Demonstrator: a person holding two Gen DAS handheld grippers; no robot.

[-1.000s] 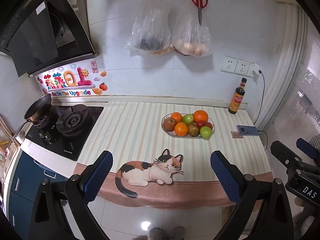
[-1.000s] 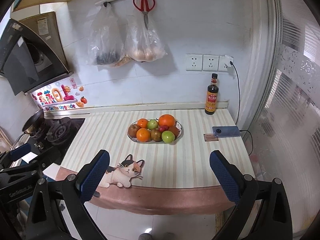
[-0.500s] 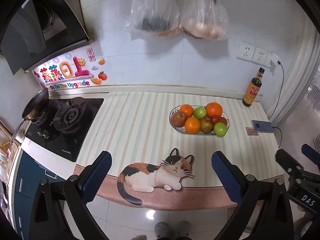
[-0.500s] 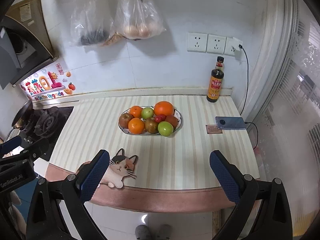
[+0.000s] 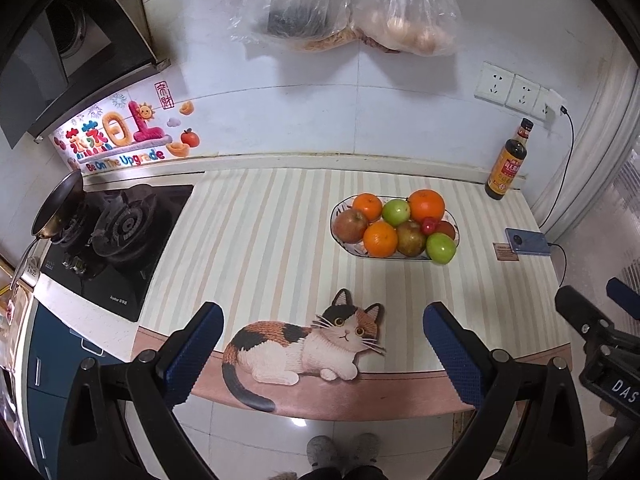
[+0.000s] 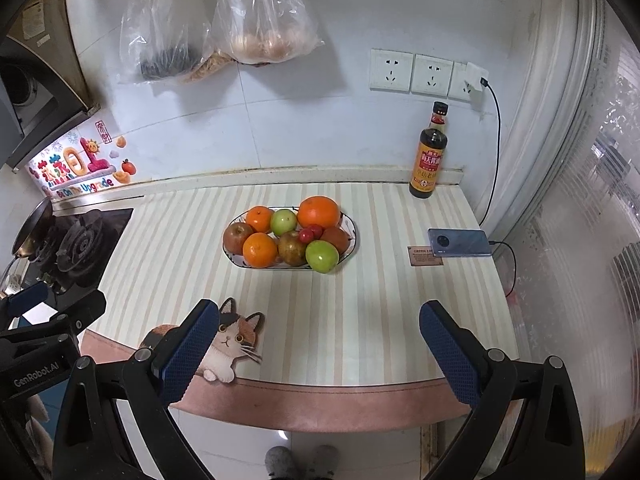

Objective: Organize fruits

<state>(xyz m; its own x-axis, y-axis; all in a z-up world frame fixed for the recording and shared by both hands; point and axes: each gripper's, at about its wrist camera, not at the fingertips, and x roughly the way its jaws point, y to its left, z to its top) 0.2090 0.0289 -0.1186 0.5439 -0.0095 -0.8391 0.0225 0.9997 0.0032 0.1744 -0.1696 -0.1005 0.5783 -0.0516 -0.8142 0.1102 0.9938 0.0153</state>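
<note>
A: Fruit (image 6: pixel 290 238) sits heaped in the oval dish (image 6: pixel 354 236) mid-counter: oranges, green and red apples (plus something small and red).

B: And the grippers?

A: Left gripper (image 5: pixel 322 344) and right gripper (image 6: pixel 318 340) both hover off the near edge, jaws spread wide, nothing held.

B: Anything nearby?

A: Sauce bottle (image 6: pixel 430 156) at the far right wall, phone (image 6: pixel 460 242) right of the dish, cat picture (image 5: pixel 308 344) near edge.
</note>
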